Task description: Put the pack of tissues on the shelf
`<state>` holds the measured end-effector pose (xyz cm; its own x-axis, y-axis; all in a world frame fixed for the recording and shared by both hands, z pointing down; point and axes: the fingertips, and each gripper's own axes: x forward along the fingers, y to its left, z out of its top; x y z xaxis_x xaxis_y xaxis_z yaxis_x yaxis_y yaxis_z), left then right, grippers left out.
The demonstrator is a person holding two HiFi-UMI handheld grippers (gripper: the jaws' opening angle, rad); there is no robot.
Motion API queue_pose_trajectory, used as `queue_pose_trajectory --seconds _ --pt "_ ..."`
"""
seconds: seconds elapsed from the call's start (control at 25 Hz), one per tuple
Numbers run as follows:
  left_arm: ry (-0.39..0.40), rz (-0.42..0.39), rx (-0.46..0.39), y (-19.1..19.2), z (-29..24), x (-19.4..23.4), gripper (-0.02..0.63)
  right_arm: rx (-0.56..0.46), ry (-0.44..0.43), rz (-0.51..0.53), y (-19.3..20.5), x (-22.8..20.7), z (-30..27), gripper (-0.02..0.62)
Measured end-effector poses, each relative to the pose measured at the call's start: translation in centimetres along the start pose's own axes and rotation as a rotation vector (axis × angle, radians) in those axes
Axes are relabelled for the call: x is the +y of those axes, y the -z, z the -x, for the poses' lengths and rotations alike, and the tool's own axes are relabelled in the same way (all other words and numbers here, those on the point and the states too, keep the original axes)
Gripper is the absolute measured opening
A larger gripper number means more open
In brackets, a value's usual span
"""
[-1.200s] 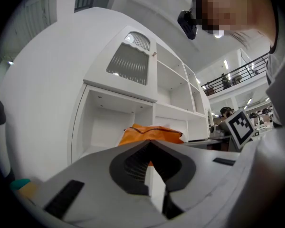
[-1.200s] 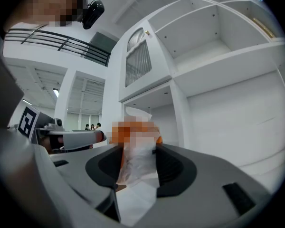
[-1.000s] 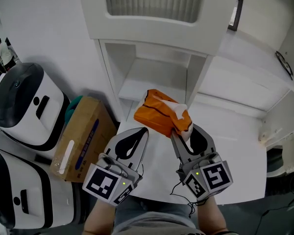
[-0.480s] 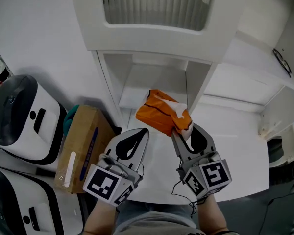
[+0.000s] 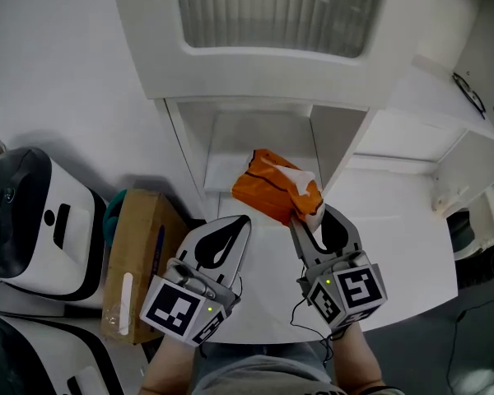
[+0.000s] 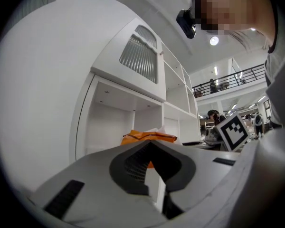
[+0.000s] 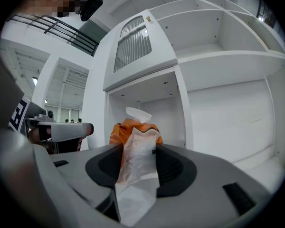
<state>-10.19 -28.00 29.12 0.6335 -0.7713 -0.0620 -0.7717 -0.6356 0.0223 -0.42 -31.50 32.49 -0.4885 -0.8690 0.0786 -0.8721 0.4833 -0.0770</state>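
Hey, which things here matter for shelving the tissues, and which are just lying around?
For the job: pack of tissues, right gripper holding it, shelf.
Just lying about: cardboard box, white machine, left gripper, shut and empty.

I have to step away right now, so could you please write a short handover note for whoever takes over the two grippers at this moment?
Right gripper: shut on the pack of tissues, pinching its near end. The orange pack is in the air in front of the shelf opening, above the white table.
Left gripper: shut, empty, beside the right one.
Done: pack is picked up and faces the shelf.
Left: carry it into the compartment, set it down, open the jaws, back out.
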Motion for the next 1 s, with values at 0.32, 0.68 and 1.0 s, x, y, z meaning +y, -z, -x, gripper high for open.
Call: queue_pose_trajectory --seconds 0.32,0.68,1.0 --pt "0.049 0.015 0.010 0.5 0.3 1.5 0.035 0.026 0.072 0.005 1.3 0.0 -1.5 0.192" --pt "0.067 0.019 0.022 1.0 0.4 2.8 0.035 0.047 0.120 0.008 2.3 -0.3 -2.7 0.192" --pt "0.052 0.026 0.026 1.3 0.6 3.8 0.035 0.058 0.132 0.020 2.4 -0.5 -4.1 0.195"
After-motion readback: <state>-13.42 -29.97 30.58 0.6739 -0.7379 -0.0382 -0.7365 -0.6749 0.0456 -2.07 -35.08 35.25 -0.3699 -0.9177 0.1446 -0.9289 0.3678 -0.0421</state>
